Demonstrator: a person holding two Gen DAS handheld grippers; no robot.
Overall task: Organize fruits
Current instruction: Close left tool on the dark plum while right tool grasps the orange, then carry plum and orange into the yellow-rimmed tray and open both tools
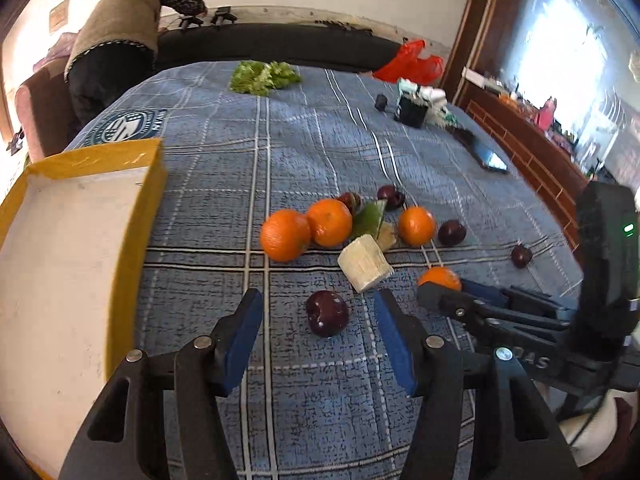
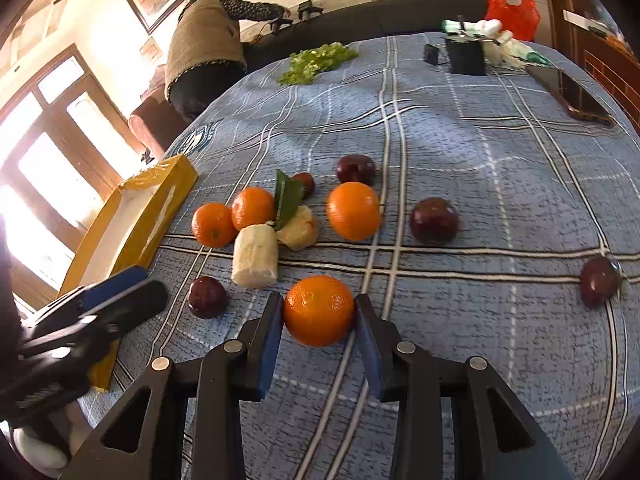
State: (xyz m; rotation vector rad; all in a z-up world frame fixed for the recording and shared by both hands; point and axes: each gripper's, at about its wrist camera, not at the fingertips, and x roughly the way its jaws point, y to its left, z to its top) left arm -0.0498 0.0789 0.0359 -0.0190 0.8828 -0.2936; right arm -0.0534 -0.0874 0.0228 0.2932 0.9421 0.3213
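— While the right gripper (image 2: 318, 320) pinched an orange (image 2: 319, 310) on the bed (image 2: 500, 184), was the left gripper (image 1: 318, 320) gaping?
— Yes, around a plum (image 1: 327, 313); centre it, close gently, box (image 1: 60, 240) at nine o'clock.

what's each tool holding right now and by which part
Right tool pinches an orange by its sides. Left tool holds nothing, open around a plum.

- left gripper (image 1: 318, 316): jaws spread wide, blue-padded fingers (image 1: 244, 332) angled down and forward, nothing clamped between them
- right gripper (image 2: 318, 312): low, pointing forward, fingers (image 2: 270, 336) closed in, both pads touching what sits between them
- the two grippers sit side by side, close together
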